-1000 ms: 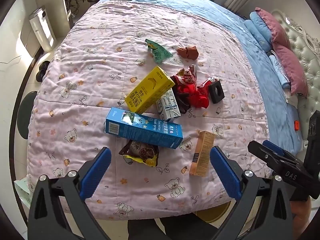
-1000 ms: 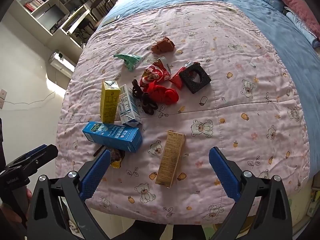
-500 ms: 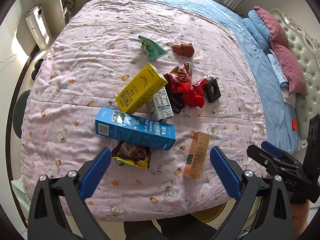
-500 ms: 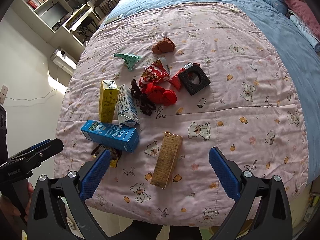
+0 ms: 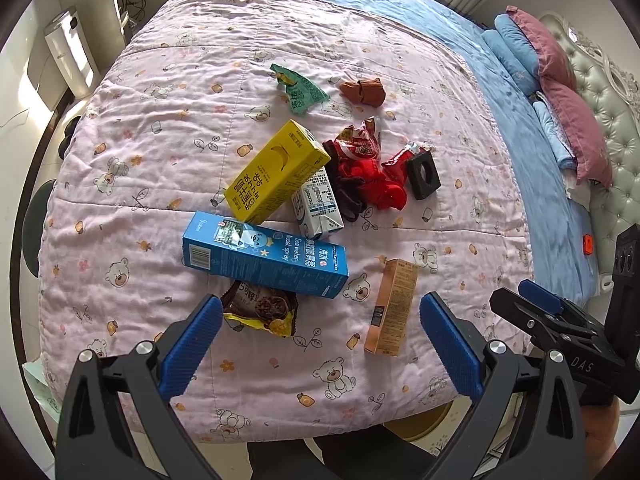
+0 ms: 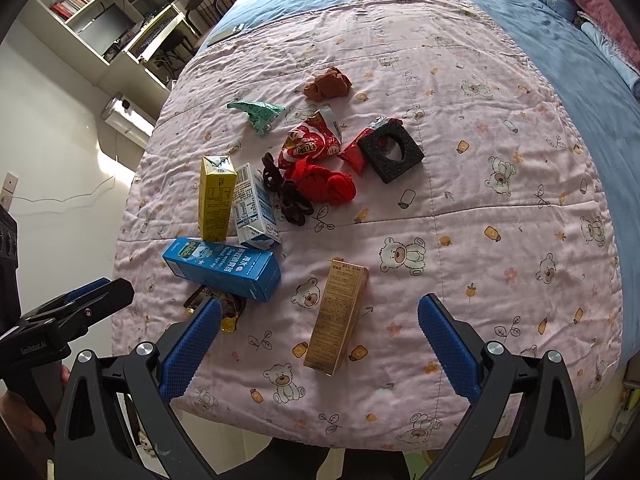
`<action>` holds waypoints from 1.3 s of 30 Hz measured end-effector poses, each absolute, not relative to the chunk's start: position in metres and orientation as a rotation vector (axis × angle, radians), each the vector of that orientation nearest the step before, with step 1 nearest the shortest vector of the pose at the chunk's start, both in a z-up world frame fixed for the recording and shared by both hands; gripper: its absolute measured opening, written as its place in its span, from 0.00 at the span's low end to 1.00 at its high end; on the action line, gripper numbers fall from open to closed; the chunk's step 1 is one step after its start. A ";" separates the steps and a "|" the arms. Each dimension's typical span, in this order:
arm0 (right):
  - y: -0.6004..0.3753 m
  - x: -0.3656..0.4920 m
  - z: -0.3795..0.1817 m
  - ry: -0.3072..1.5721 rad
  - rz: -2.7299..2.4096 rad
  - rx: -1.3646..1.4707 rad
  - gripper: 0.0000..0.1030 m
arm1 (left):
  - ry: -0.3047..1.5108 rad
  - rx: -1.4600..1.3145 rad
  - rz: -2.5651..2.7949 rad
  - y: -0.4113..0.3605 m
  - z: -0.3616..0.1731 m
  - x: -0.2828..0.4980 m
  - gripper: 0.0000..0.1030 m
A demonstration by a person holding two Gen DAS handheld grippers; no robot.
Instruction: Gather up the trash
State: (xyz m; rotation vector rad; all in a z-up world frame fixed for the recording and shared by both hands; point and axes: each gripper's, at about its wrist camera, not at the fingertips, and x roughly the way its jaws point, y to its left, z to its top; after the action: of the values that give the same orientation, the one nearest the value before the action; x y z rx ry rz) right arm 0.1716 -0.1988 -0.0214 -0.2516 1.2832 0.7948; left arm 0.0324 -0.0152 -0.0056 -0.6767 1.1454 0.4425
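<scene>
1. Trash count on the pink bear-print quilt [image 5: 168,152]: 4 cartons/boxes, 4 wrappers, 1 foam piece.
2. Boxes: blue nasal-spray box [image 5: 264,258], lying flat, nearest the left gripper; yellow banana-milk carton [image 5: 276,170] lying diagonal behind it; white milk carton [image 5: 318,208] touching the yellow one's right side; tan slim box [image 5: 394,306] apart, to the right of the blue box.
3. Wrappers: brown-yellow snack wrapper [image 5: 260,310] partly under the blue box's near edge; green wrapper [image 5: 300,90] farther back; red snack wrapper [image 5: 358,144]; small red foil wrapper [image 6: 354,152] touching the black foam square [image 5: 423,174].
4. Also in the pile: red cloth bundle [image 5: 376,184], dark brown hair ties [image 6: 290,194], brown crumpled cloth [image 5: 363,91], one each as far as can be told.
5. Left gripper [image 5: 320,334]: jaws spread wide, holding nothing, hovering above the bed's near edge, snack wrapper just ahead of its left finger.
6. Right gripper [image 6: 318,334]: jaws spread wide, empty, tan box between and ahead of its fingers, no contact.
7. Each gripper shows at the edge of the other's view, both off the near side of the bed.
8. Around: blue sheet [image 5: 500,92], pink pillows [image 5: 560,92], white appliance [image 5: 70,54] on floor, desk with shelves [image 6: 104,20].
</scene>
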 end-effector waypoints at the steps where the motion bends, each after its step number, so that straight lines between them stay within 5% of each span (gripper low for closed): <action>1: -0.199 0.172 -0.022 1.286 0.796 -0.250 0.92 | 1.145 -0.677 0.444 -0.016 -0.006 0.032 0.96; 39: -0.210 0.163 -0.020 1.298 0.807 -0.238 0.92 | 1.136 -0.692 0.449 -0.023 -0.003 0.023 0.96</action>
State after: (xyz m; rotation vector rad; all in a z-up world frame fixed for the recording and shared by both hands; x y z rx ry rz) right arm 0.1634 -0.2104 -0.0204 -0.2378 1.2980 0.8069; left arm 0.0231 -0.0231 -0.0033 -0.6921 1.1358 0.4487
